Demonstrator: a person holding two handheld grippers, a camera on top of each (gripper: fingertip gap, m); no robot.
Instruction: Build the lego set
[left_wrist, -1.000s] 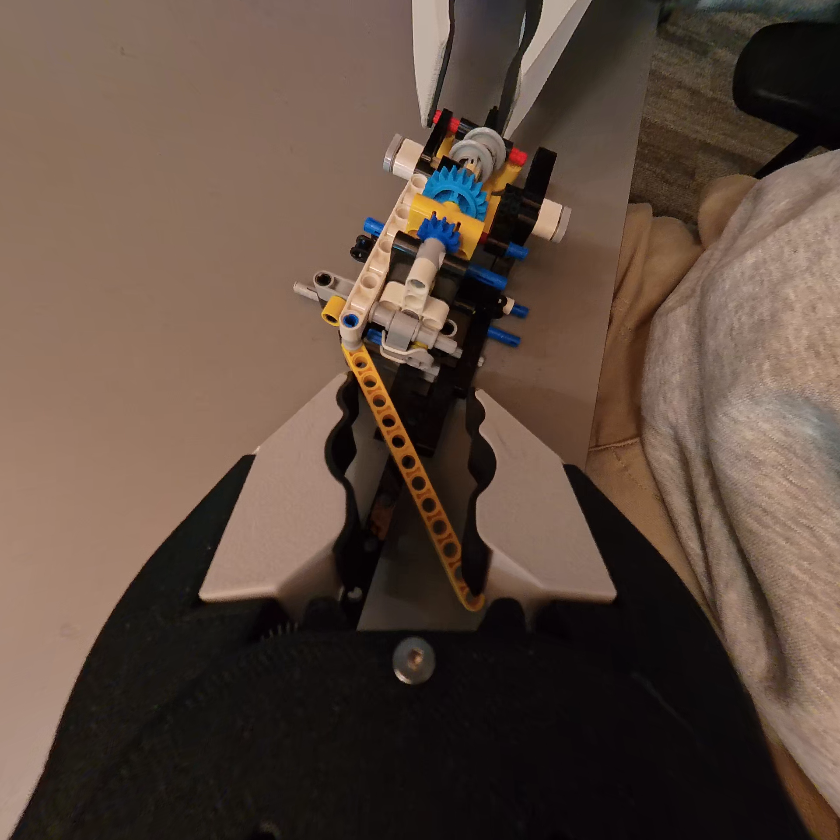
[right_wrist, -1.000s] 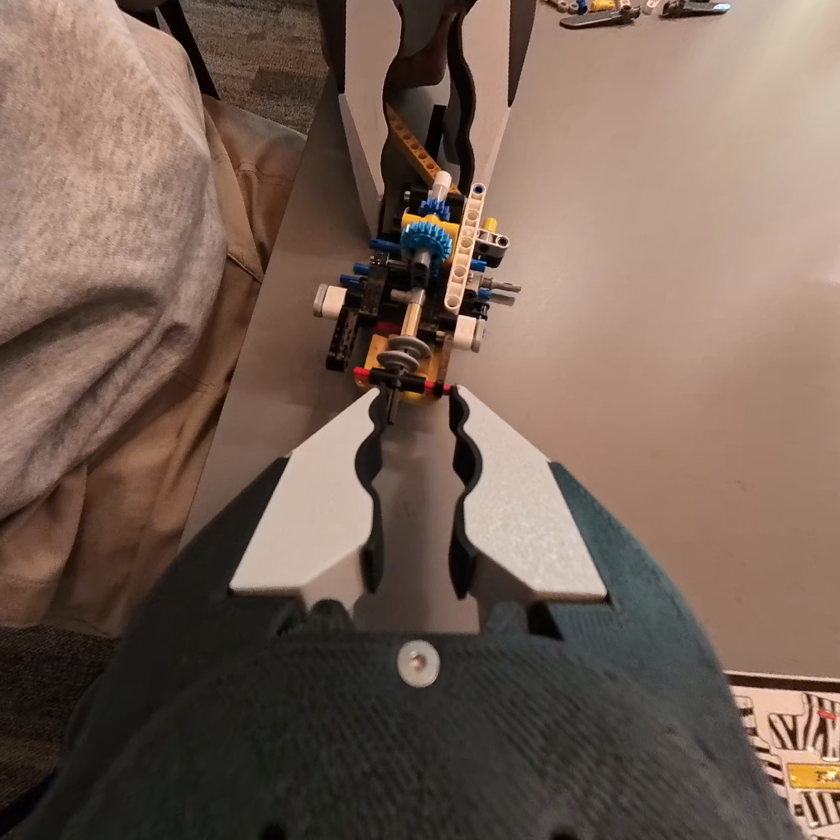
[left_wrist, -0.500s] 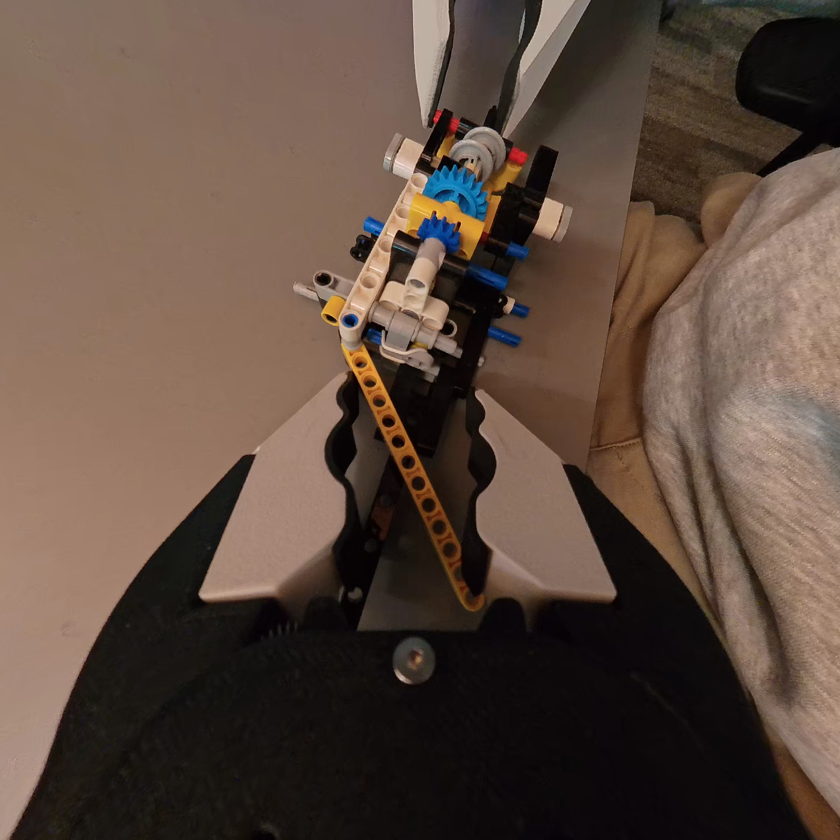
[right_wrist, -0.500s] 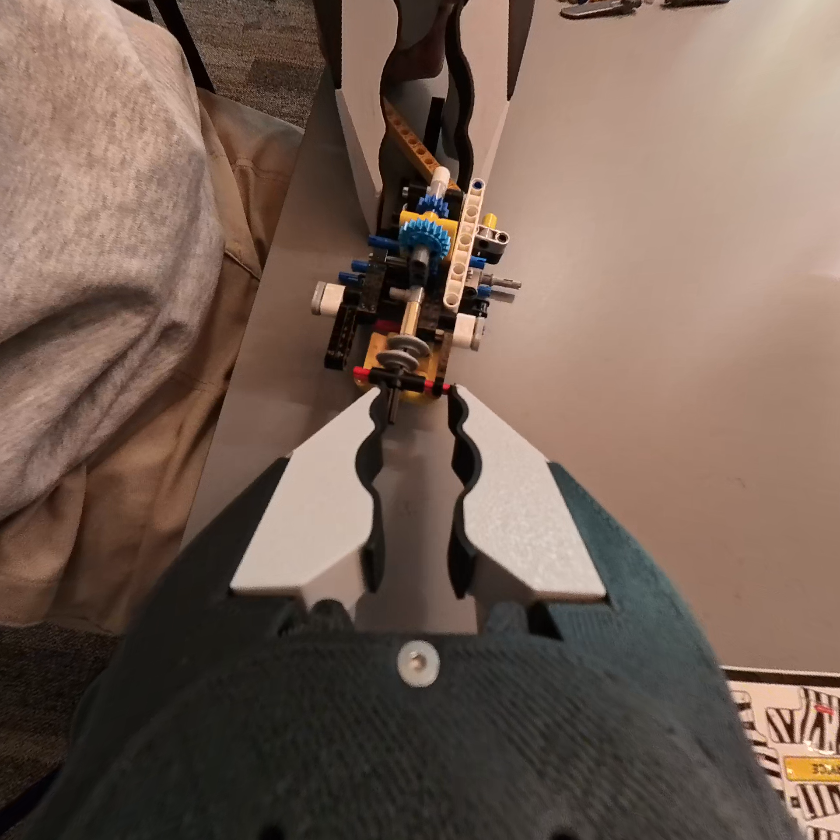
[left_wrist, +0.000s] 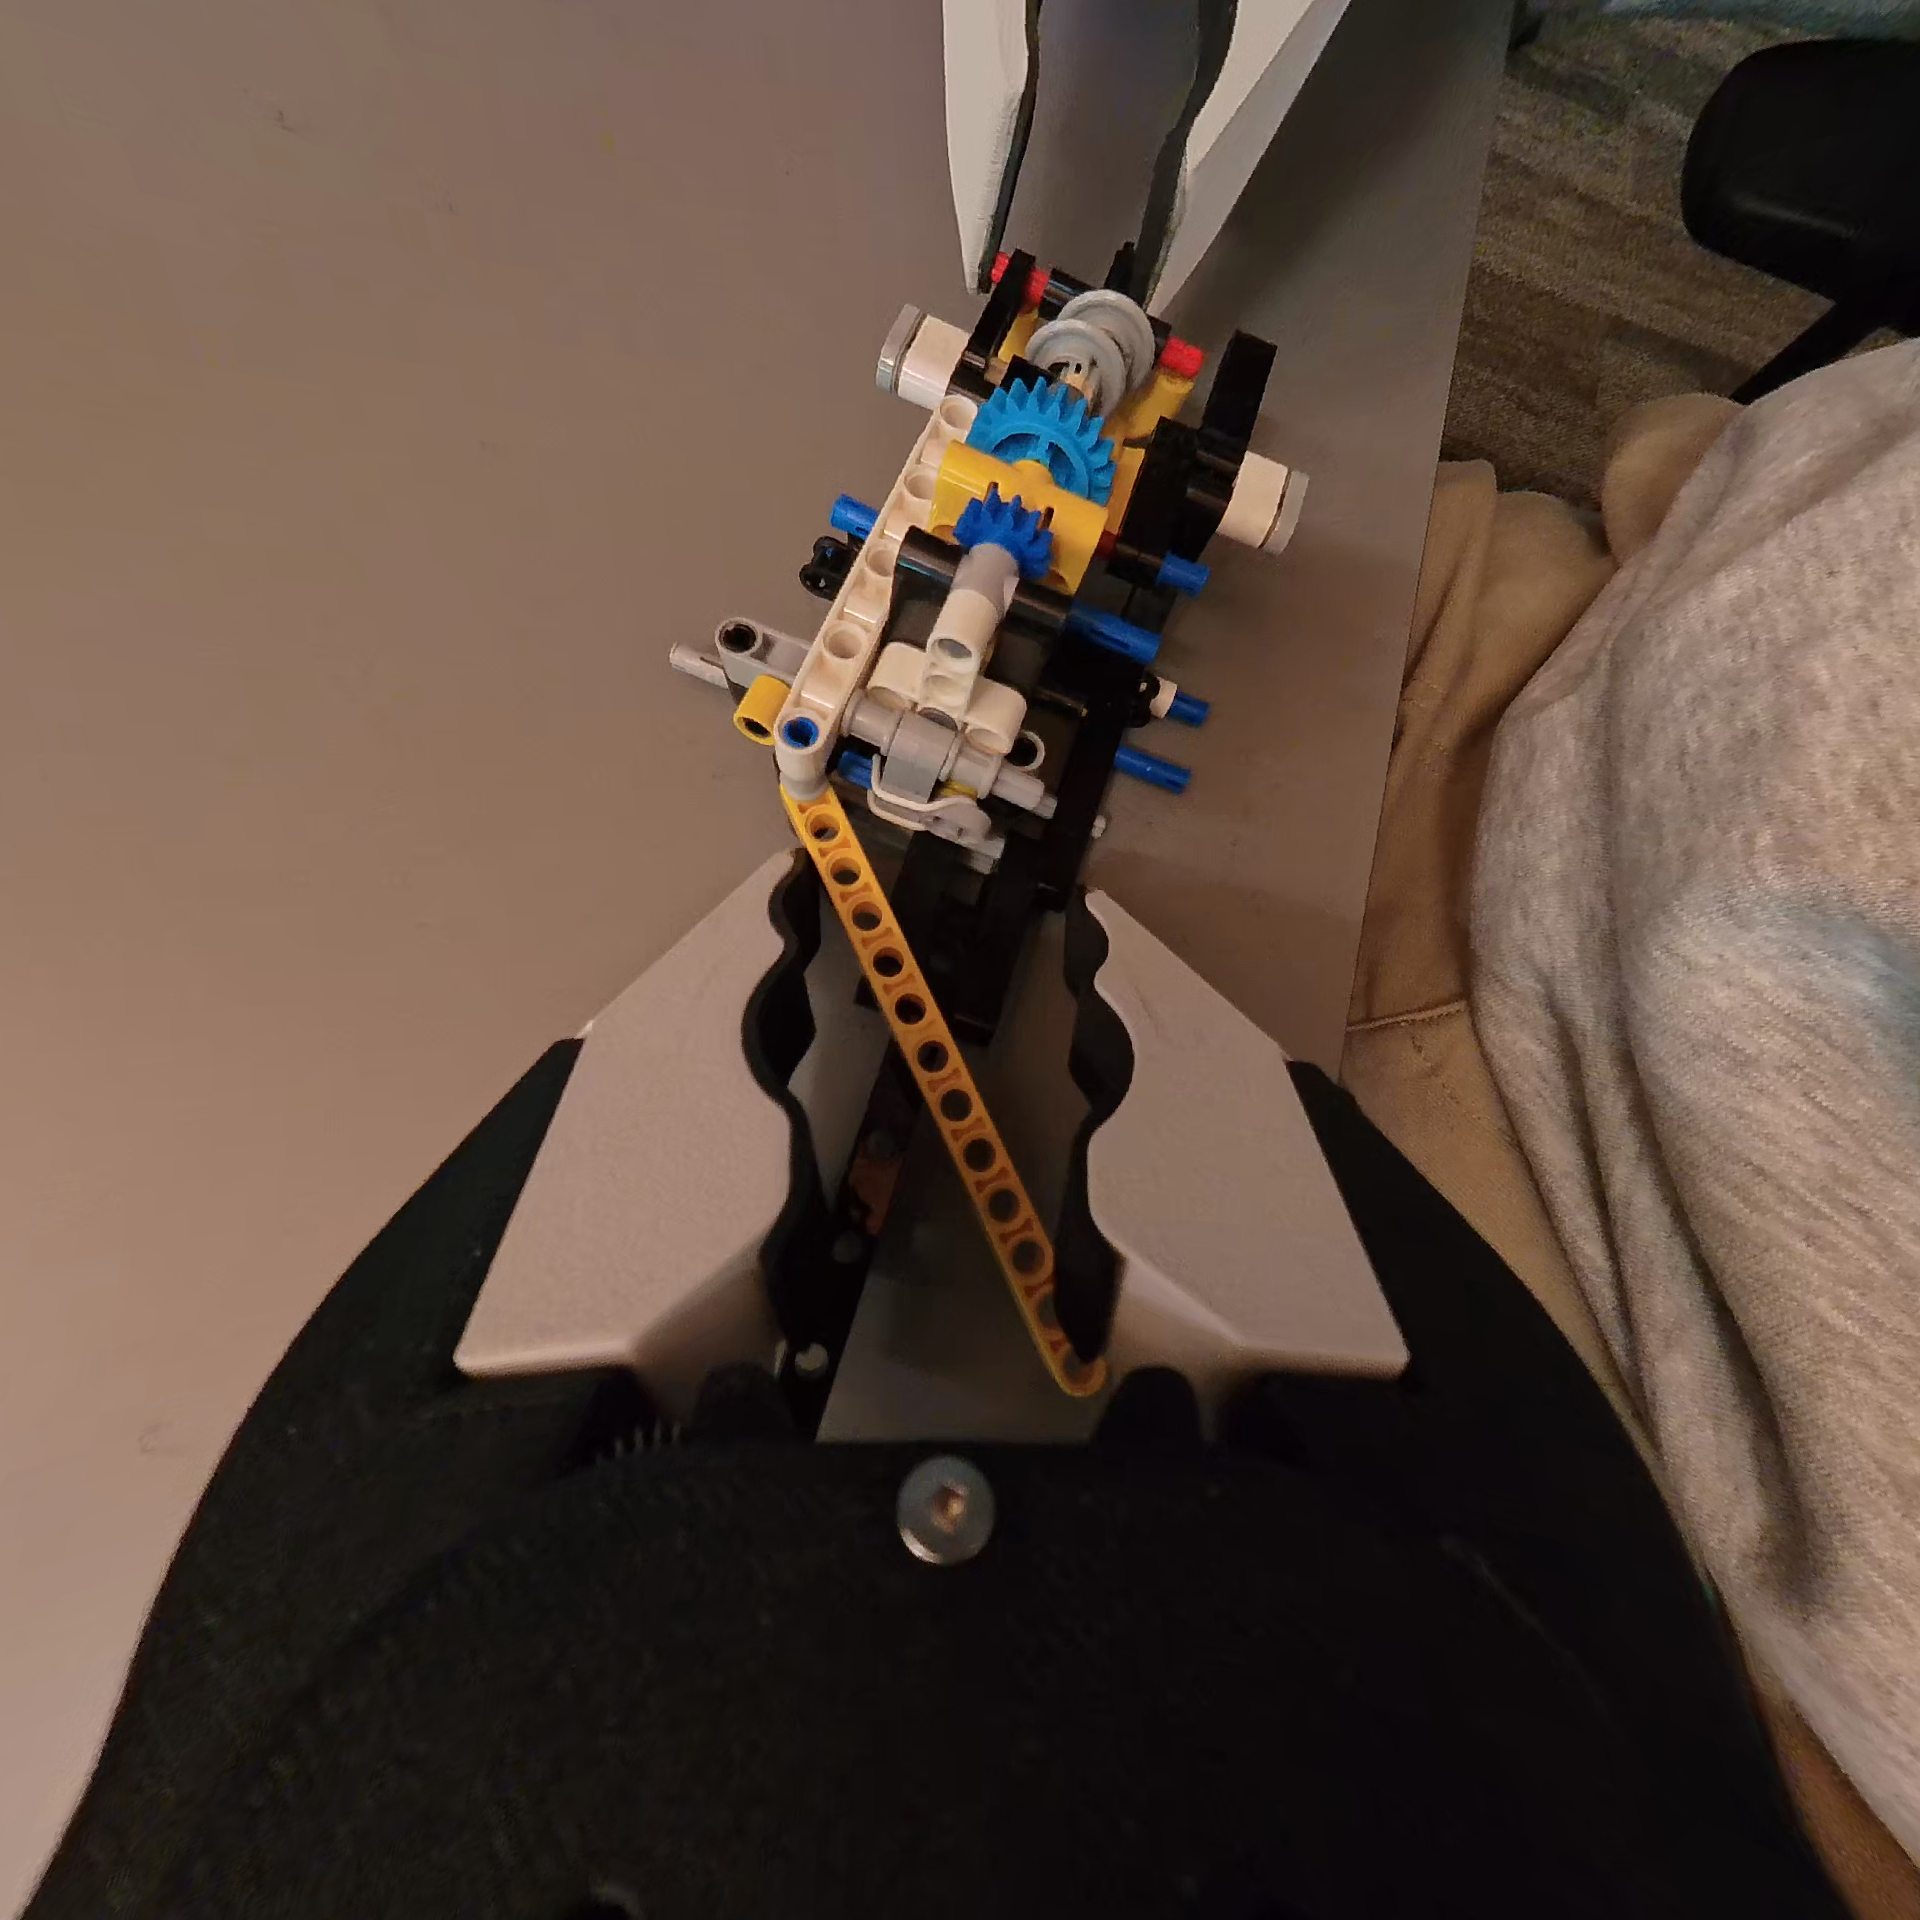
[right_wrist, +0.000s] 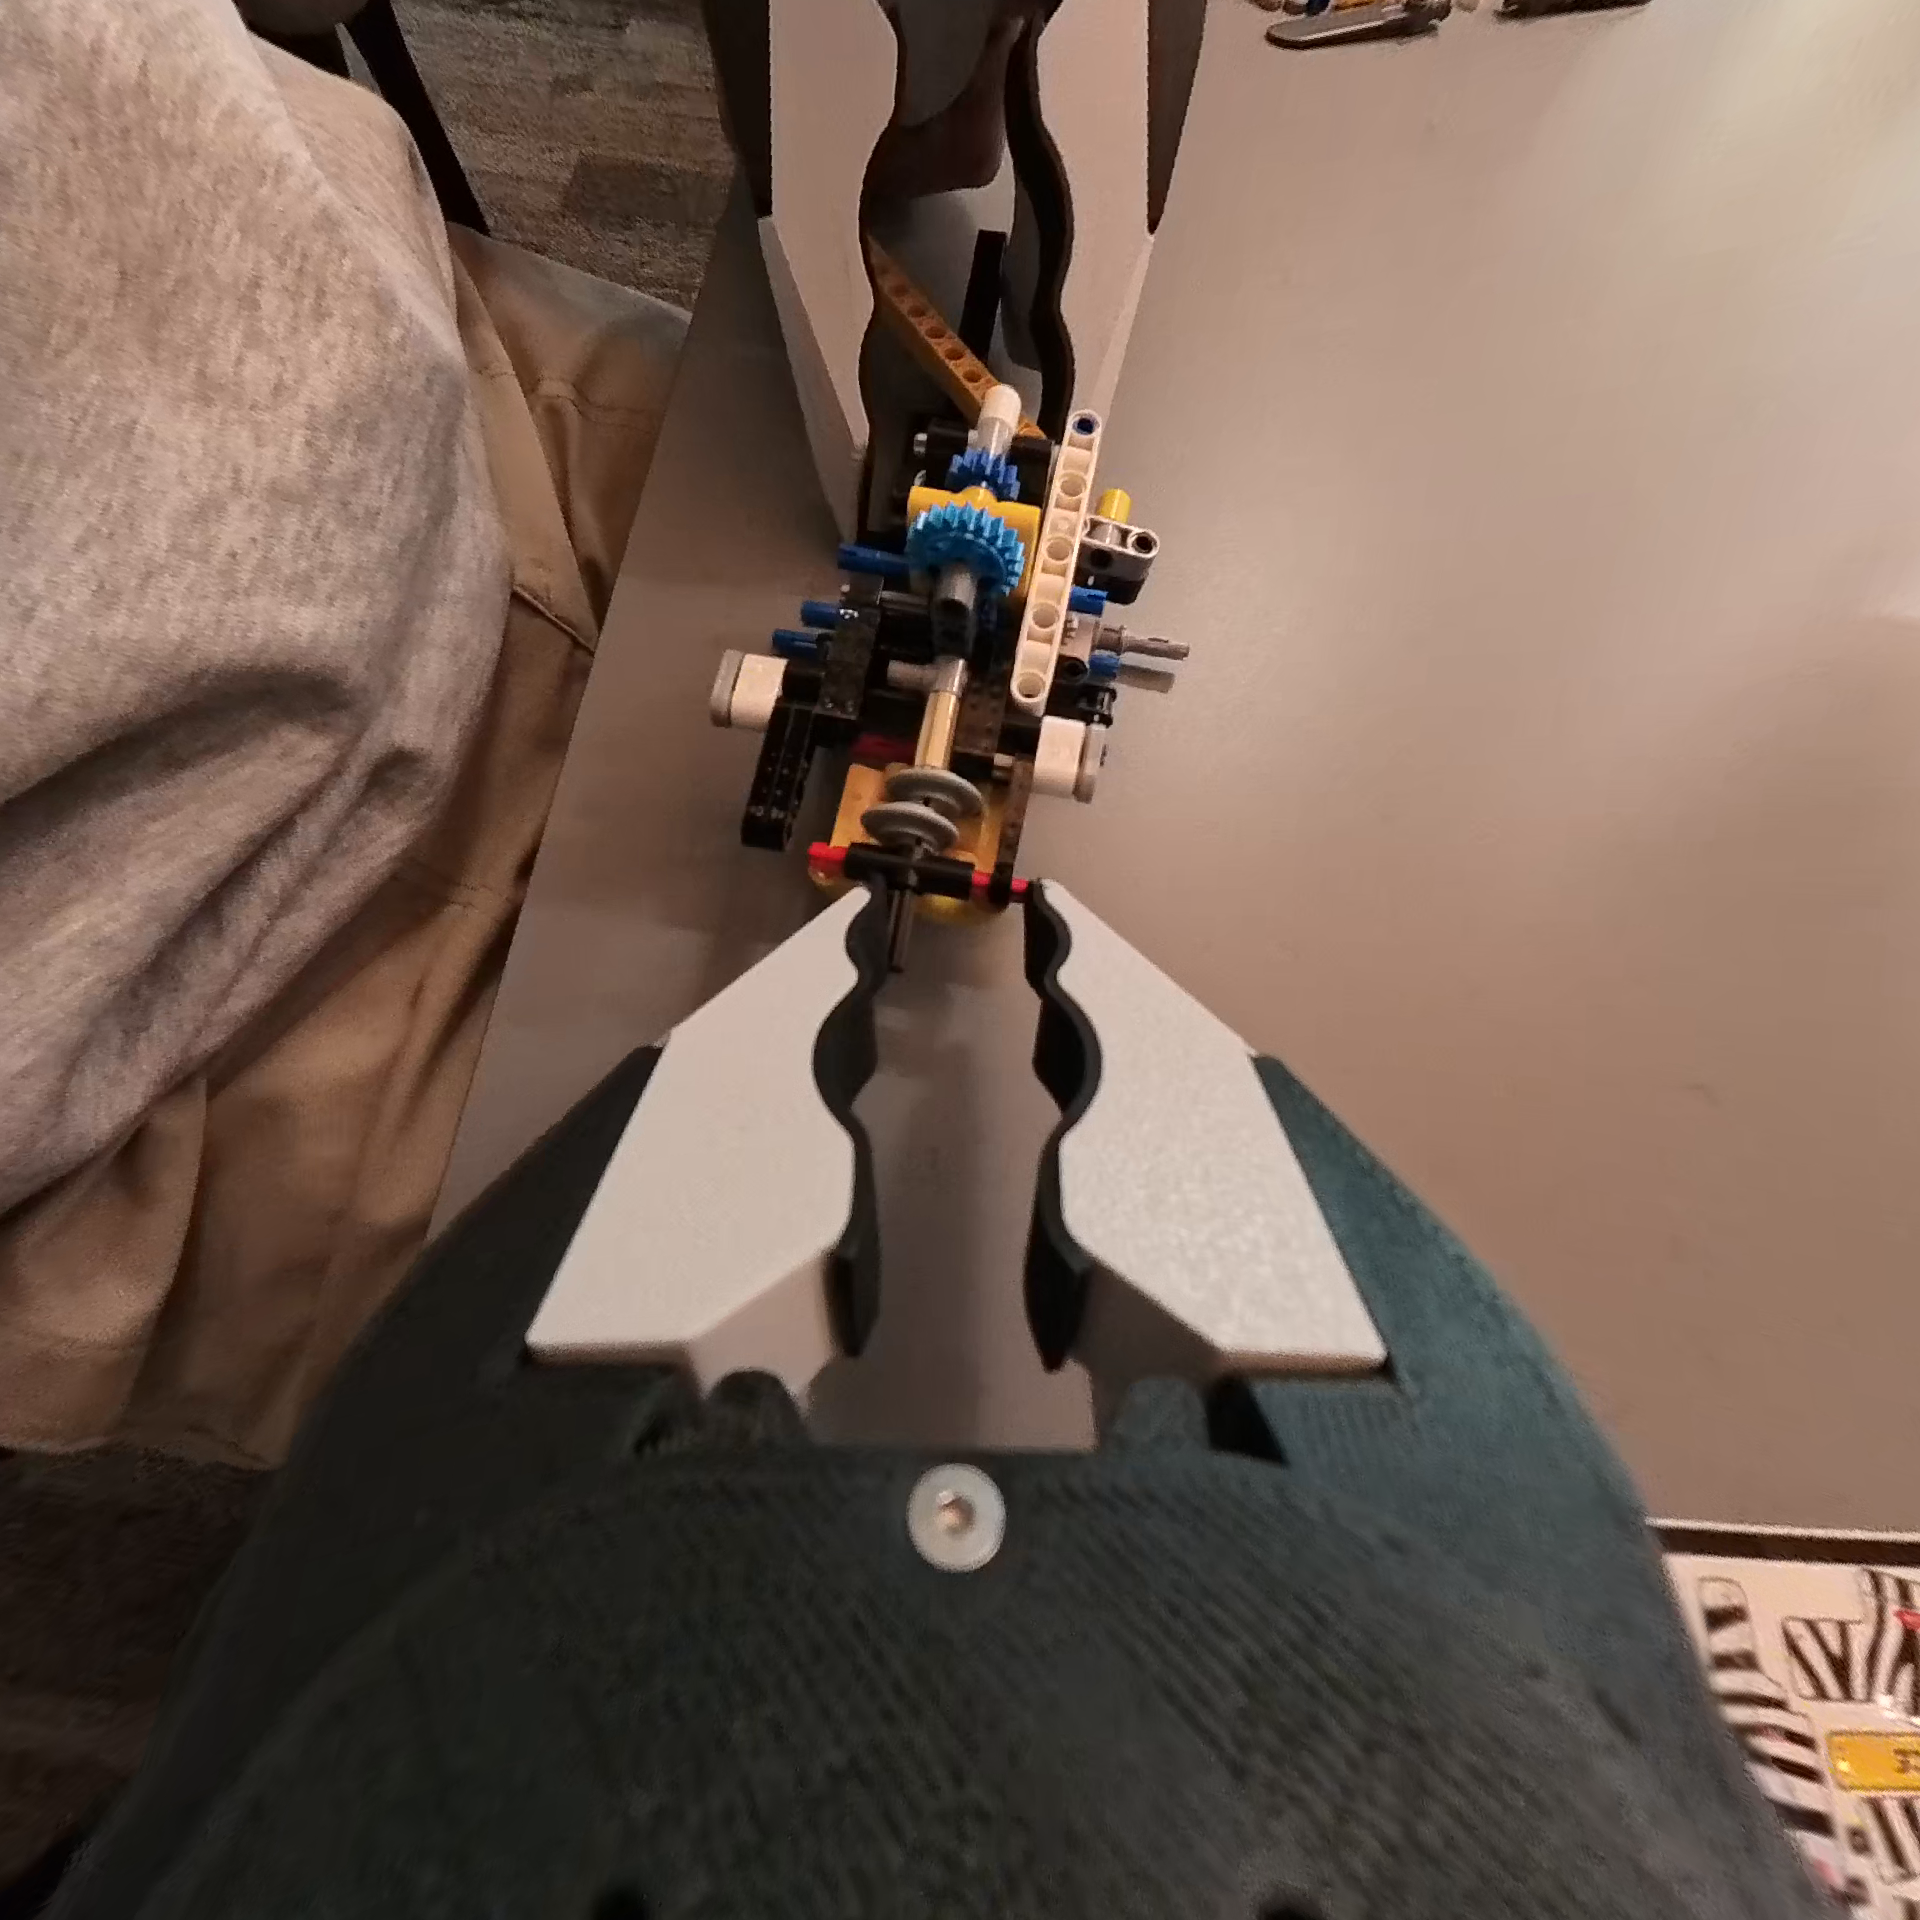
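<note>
Two claws brace the lego build from opposite ends at the tabletop's edge.

The lego build (left_wrist: 1023, 582) sits mid-frame on the grey tabletop (left_wrist: 364, 520). The left claw (left_wrist: 935, 904) clamps its black rear frame, a long yellow beam (left_wrist: 935, 1070) crossing between the fingers — likely steadying it. The right claw (right_wrist: 940, 899) stands apart, tips at the red-ended axle (right_wrist: 914, 871).

Glossy multicoloured plastic lego assembly (left_wrist: 1023, 582) on smooth matt grey table (left_wrist: 416, 468). Matt grey plastic gripper fingers (right_wrist: 727, 1164), wavy black rubbery pads (right_wrist: 847, 1091), coarse-textured black housing. Heathered grey knit sleeve (left_wrist: 1714, 935), tan cloth trousers (right_wrist: 343, 1195).
</note>
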